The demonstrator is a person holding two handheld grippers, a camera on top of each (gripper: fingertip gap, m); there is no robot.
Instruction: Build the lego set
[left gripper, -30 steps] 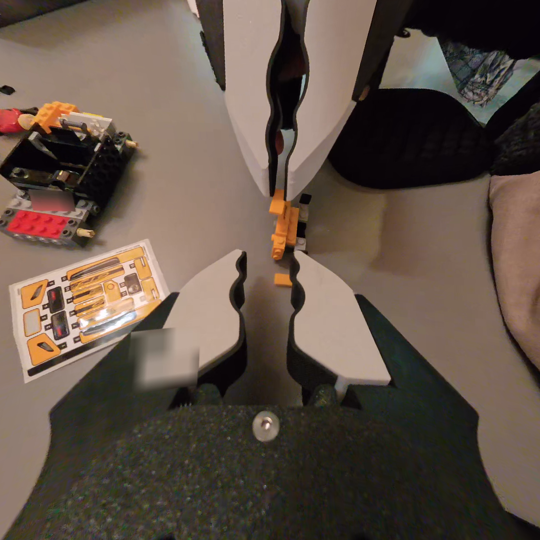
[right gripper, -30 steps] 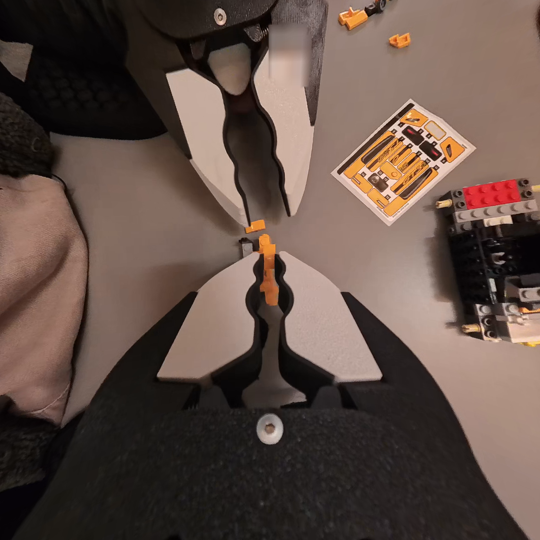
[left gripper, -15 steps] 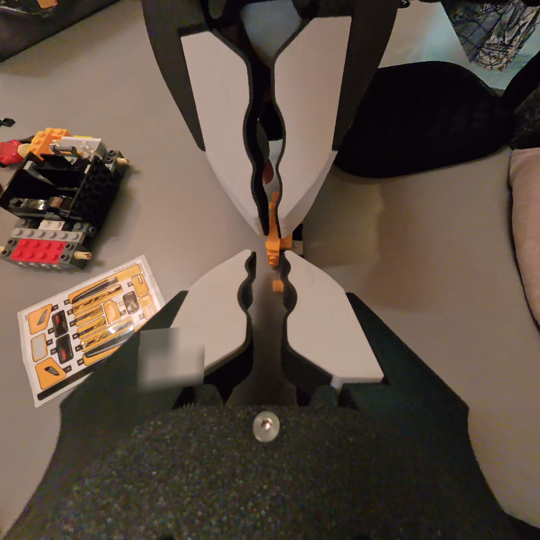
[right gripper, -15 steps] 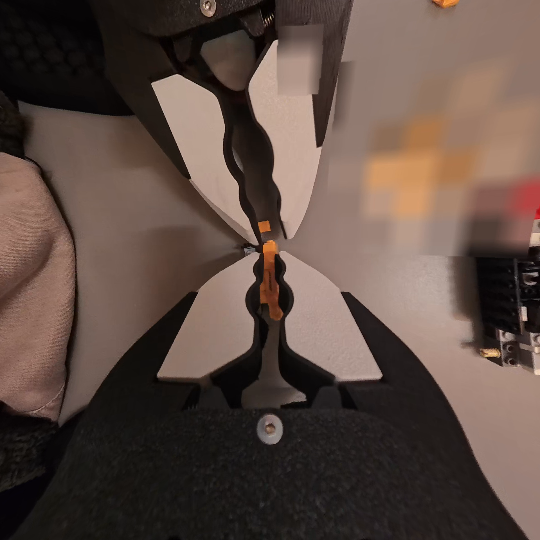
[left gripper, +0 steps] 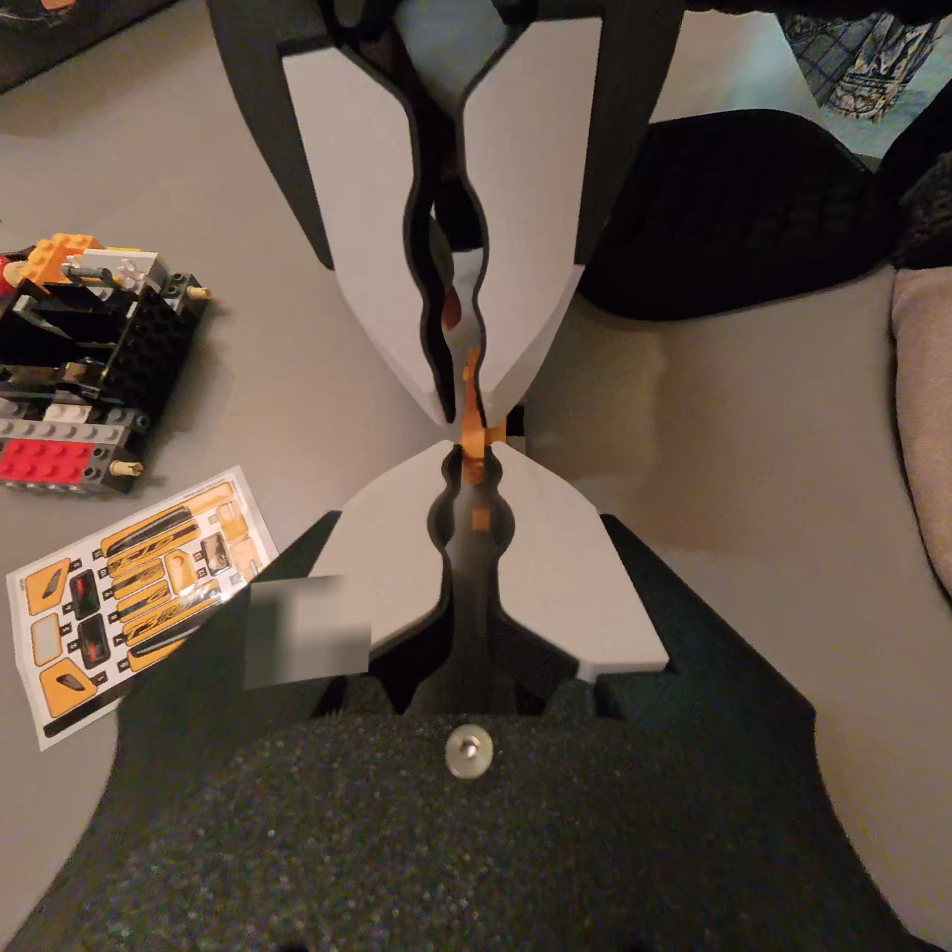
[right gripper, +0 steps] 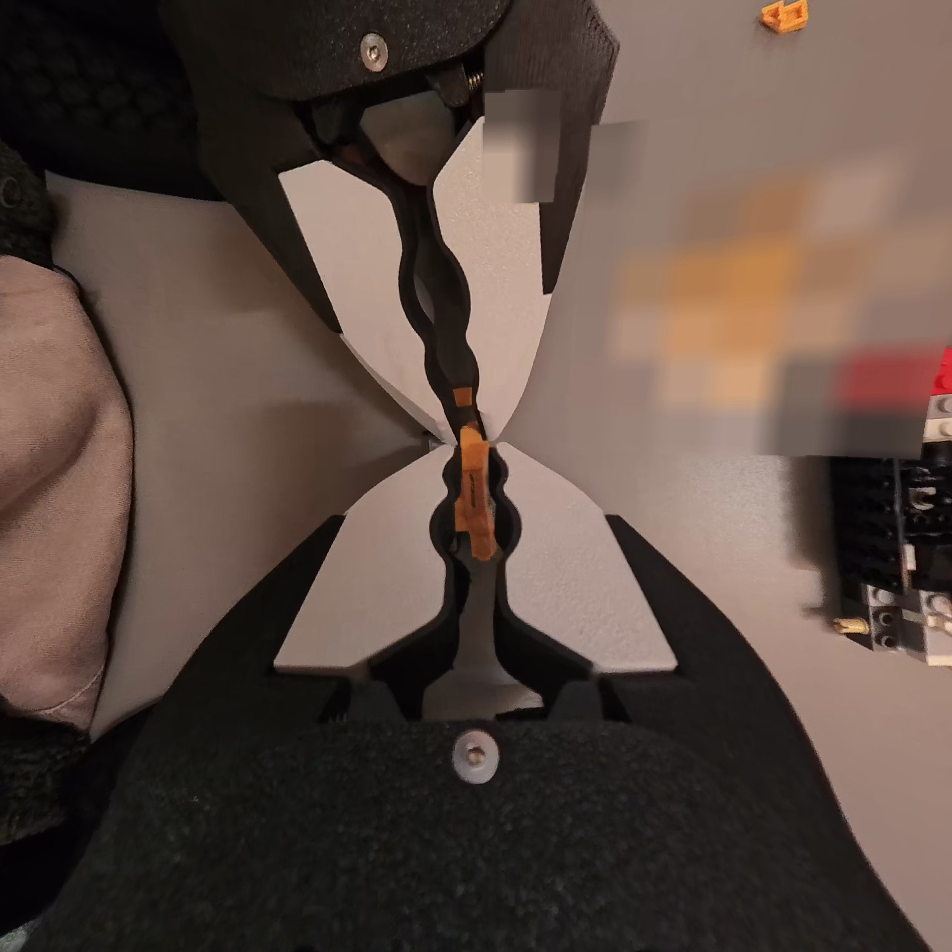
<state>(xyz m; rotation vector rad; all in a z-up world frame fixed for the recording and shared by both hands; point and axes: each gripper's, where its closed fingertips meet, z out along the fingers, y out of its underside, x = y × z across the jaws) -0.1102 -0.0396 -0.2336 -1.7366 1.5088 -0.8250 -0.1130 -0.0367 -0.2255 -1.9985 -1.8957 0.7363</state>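
Starting with the big stuff: the grey table (left gripper: 288, 170) carries the half-built black car chassis (left gripper: 77, 360) with its red plate, well off to the side, and a sticker sheet (left gripper: 134, 582) just in front of it. A stray orange clip (right gripper: 784, 15) lies far out on its own.

The two tools meet nose to nose in the middle. The right gripper (right gripper: 476, 453) is clenched on an orange lego sub-assembly (right gripper: 474, 494), which sits deep between its wavy pads. Its long axis runs along the fingers, with the free end poking out toward the other tool. The left gripper (left gripper: 471, 453) has its tips just around that free end, with a gap between the pads further back, so I honestly can't tell if it's squeezing yet. A small orange piece (left gripper: 480, 519) sits lower down between its fingers, and whether it's on the table or pinched is unclear too.

My take for doing this handover/press well: keep both tools in line with the part's long axis, push straight, no twisting, or the thin piece will pop sideways out of the grip.
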